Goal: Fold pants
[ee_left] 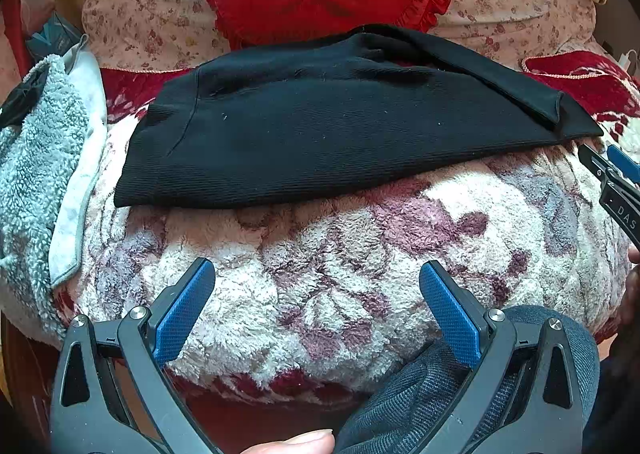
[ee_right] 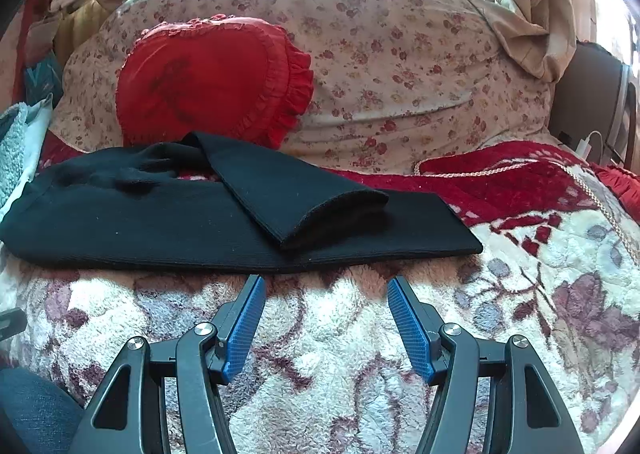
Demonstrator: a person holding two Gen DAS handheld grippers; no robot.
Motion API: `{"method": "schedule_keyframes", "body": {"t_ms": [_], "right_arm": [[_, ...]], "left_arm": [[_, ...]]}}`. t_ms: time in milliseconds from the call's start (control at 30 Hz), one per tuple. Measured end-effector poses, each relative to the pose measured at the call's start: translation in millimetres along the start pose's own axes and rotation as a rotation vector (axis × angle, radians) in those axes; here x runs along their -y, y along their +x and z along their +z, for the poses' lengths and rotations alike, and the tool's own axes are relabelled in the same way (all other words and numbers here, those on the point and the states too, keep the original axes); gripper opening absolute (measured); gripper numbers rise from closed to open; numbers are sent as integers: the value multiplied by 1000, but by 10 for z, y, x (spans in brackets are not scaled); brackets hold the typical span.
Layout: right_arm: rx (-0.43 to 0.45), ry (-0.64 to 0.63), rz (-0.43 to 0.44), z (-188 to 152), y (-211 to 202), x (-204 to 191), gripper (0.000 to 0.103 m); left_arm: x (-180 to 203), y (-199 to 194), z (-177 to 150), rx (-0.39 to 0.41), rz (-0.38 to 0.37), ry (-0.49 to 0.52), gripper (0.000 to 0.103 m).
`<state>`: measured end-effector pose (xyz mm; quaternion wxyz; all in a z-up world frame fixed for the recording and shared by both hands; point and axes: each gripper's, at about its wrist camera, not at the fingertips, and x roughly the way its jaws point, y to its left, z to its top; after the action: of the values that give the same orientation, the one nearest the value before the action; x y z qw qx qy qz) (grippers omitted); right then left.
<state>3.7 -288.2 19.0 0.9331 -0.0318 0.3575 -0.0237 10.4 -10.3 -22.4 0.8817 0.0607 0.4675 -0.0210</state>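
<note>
Pants (ee_right: 168, 230) lie across the middle of both views on the fleece blanket (ee_right: 520, 294), legs stacked lengthwise, the upper cuff skewed; I judge the crosswise folds remain. Left tool (ee_left: 318, 278) and right tool (ee_right: 324, 290), at lower centre, are spread wide, holding nothing.

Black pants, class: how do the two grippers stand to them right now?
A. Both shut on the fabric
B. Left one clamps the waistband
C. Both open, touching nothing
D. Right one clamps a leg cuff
C: the left gripper and right gripper are both spread open over the fleece blanket, short of the black pants.
</note>
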Motion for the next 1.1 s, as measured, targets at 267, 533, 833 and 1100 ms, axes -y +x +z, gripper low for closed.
{"method": "schedule_keyframes", "body": {"t_ms": [267, 533, 833, 1100], "right_arm": [[8, -2, -8, -2, -29, 6, 62], [7, -1, -8, -12, -40, 3, 62], [-4, -2, -8, -10, -6, -6, 62], [-1, 8, -17, -10, -12, 24, 62]], "left_arm": [[-10, 0, -7, 0, 1, 0, 102], [-12, 0, -8, -1, -1, -1, 102], [-14, 5, -18, -4, -1, -2, 102], [-323, -347, 90, 188, -115, -76, 102]]}}
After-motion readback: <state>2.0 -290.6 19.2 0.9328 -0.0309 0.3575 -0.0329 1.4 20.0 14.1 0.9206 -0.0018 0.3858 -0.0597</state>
